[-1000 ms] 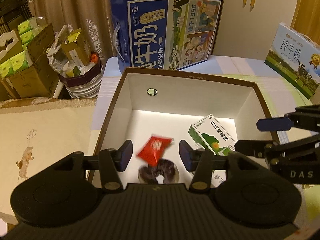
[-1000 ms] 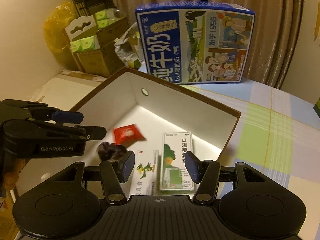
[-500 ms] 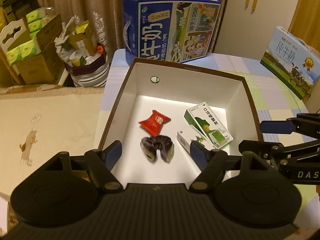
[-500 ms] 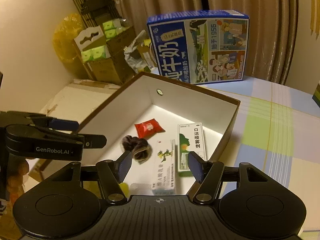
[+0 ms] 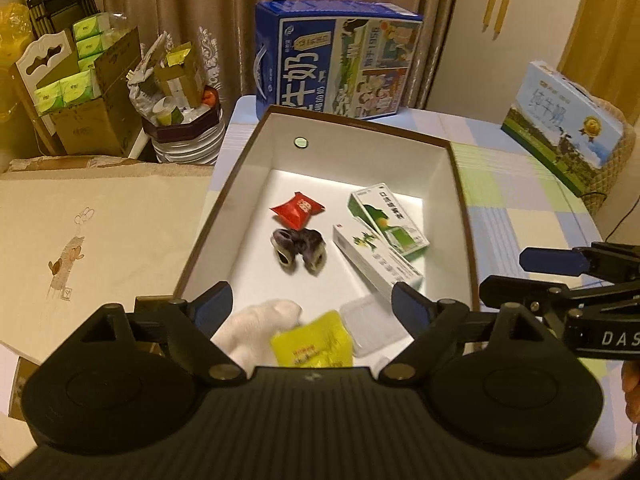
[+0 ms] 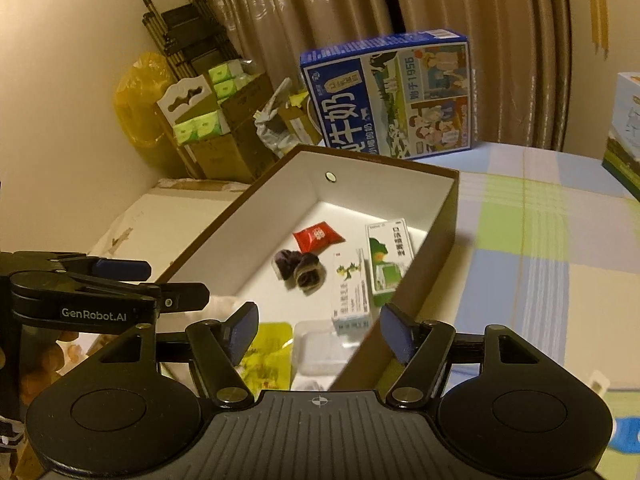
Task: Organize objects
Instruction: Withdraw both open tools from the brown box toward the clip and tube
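A brown box with white inside (image 5: 456,184) (image 6: 444,216) holds a red packet (image 5: 297,209) (image 6: 318,236), a dark scrunchie (image 5: 298,249) (image 6: 298,269), a green medicine box (image 5: 386,216) (image 6: 388,256), a white medicine box (image 5: 376,260) (image 6: 350,292), a white sock (image 5: 260,328), a yellow packet (image 5: 312,346) (image 6: 270,344) and a clear plastic lid (image 5: 374,328) (image 6: 320,346). My left gripper (image 5: 312,308) is open and empty above the box's near end. My right gripper (image 6: 320,332) is open and empty over the box's near right corner.
A blue milk carton box (image 5: 338,60) (image 6: 392,96) stands behind the brown box. A light blue milk box (image 5: 564,124) sits at the far right of the checked tablecloth (image 6: 532,248). Cardboard boxes (image 5: 80,92) and a rubbish bin (image 5: 184,128) stand at the left.
The left gripper let the red packet drop into the box and opened wide. Both grippers pulled back and up, so the sock, yellow packet and clear lid came into view.
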A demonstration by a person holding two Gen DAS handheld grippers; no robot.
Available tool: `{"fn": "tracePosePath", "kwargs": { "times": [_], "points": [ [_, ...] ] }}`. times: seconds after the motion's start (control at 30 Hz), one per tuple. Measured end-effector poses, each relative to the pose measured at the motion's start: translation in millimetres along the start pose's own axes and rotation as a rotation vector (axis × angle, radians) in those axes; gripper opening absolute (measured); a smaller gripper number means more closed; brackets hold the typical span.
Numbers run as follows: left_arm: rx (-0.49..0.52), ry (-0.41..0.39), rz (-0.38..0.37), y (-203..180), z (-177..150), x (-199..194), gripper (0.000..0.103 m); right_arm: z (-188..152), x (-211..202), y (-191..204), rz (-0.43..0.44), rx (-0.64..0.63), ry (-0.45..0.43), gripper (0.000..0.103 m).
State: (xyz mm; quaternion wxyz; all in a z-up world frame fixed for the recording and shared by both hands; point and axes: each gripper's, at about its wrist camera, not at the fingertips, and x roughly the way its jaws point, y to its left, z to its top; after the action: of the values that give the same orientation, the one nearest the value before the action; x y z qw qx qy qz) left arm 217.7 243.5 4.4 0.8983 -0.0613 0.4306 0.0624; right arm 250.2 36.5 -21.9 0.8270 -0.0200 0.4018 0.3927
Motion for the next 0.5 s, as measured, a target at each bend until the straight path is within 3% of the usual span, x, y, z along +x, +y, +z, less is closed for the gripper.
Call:
{"fn": "tracePosePath", "kwargs": {
  "times": [0.5],
  "points": [
    [0.031,-0.012,-0.057,-38,-46,-45,0.085,-42,-63,-2,-0.002,0.050,-0.045,0.065]
  ]
}}
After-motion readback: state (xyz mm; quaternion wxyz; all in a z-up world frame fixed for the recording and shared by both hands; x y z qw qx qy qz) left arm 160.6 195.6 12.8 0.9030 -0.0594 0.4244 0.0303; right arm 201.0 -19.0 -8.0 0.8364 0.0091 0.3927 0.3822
